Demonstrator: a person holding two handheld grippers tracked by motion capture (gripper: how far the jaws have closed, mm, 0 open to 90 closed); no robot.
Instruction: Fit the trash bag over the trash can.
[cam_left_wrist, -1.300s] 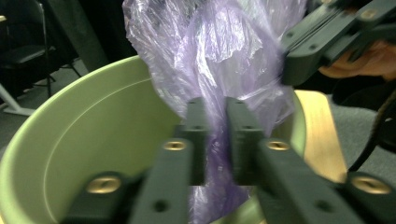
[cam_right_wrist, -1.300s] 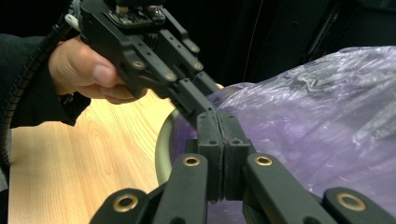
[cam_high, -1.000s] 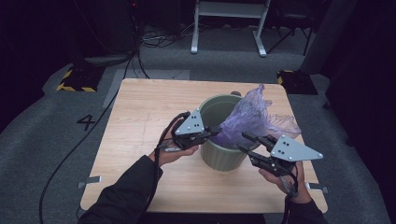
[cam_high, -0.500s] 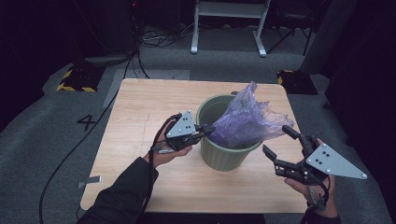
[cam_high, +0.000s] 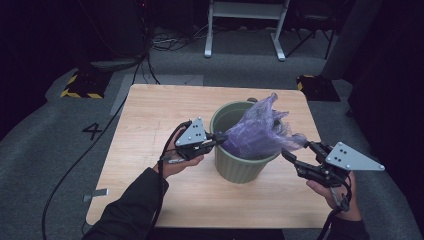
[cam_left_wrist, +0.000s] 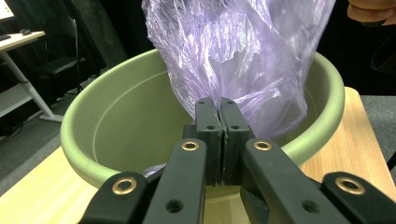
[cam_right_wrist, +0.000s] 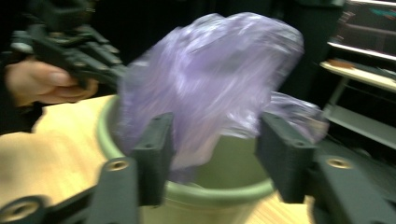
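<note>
Purple bag (cam_high: 260, 132), flimsy, feather-light, bunches in green bin (cam_high: 235, 167) at table centre | left gripper (cam_high: 218, 139), nine o'clock, pinches film tight | right gripper (cam_high: 296, 154), three o'clock, gapes empty; gather loose rim.

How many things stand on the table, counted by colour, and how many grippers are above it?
Green: 1, the bin
Purple: 1, the bag in the bin
Black: 2, the left gripper shut on the bag, the right gripper open
Total: 4
</note>
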